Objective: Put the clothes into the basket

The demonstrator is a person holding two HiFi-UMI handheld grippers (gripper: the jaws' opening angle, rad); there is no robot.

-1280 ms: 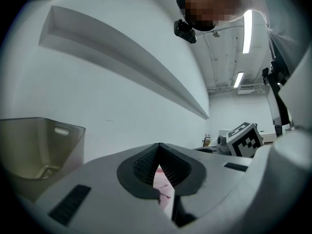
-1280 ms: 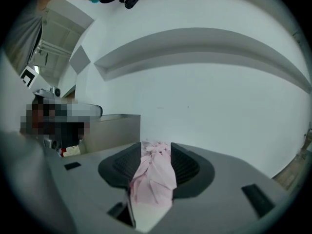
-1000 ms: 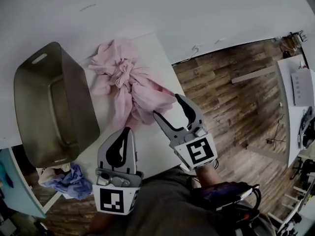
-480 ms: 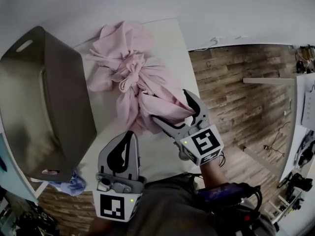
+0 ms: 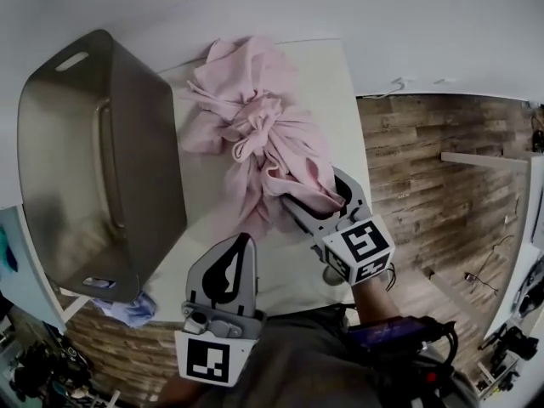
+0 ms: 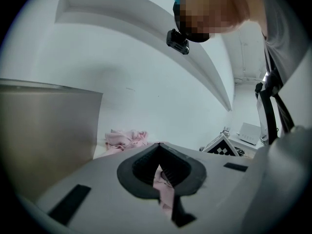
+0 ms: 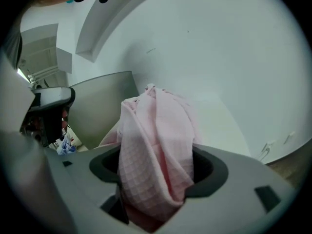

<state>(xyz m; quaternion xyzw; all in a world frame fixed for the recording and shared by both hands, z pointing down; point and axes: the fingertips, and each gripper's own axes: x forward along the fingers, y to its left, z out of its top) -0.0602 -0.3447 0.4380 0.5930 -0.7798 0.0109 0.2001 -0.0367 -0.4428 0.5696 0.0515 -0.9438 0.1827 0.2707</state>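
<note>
closing just now on the pink garment [image 5: 263, 143], the right tongs [image 5: 314, 190] clamp it while the left tongs [image 5: 243, 245] rest together.

"What colour is the cloth [image 5: 255, 117] in the middle?"
"Soft pink, with tiny little squares in it. The basket [image 5: 144, 168] on the left is dull grey-brown."
"And that cube [image 5: 361, 249] at the lower right?"
"White with black squares. The floor [image 5: 442, 185] on the right is brown wood, in stripes."
</note>
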